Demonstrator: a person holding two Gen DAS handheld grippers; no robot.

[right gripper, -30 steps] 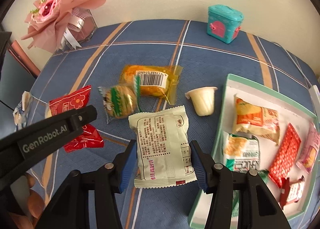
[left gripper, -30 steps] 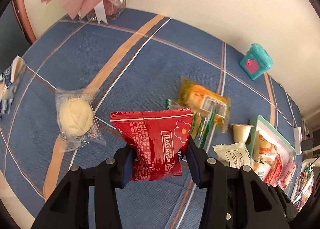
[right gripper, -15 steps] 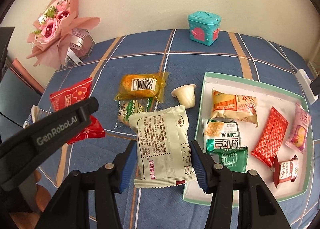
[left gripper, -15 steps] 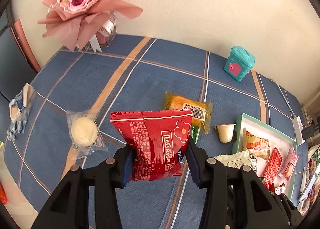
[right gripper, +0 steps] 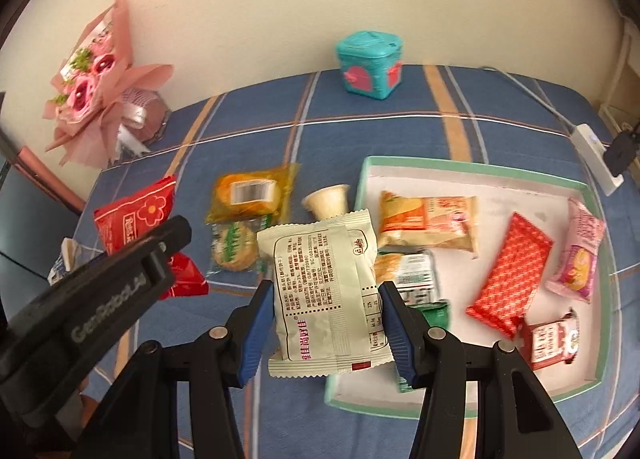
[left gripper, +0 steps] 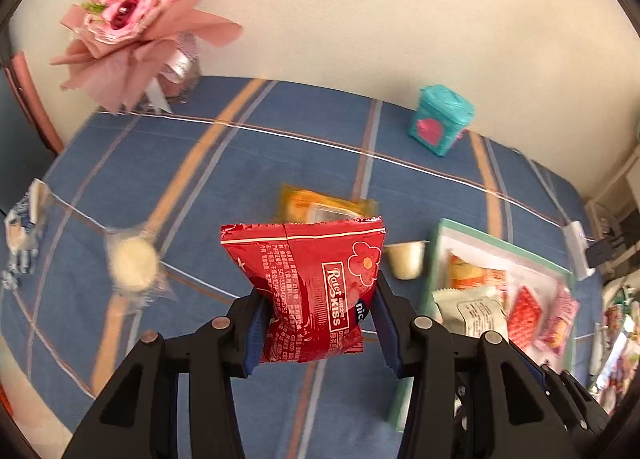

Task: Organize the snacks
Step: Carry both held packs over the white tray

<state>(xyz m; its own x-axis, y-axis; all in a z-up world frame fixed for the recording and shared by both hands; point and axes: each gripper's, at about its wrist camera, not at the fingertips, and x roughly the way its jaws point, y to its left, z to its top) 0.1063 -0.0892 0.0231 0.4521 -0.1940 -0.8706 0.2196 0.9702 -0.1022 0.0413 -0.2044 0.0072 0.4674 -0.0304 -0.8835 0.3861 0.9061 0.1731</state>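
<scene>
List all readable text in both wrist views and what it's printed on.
"Ratet KISS": red snack packet held in the left gripper.
"nic", cut off: same packet, lower right edge.
"GenRobot.AI": side of the left gripper, seen from the right wrist view.
Pale green packet in the right gripper: small non-Latin print and a table, too small to read.
Barcode on the orange packet: digits blurred.
Packets in the tray: print too small.
</scene>
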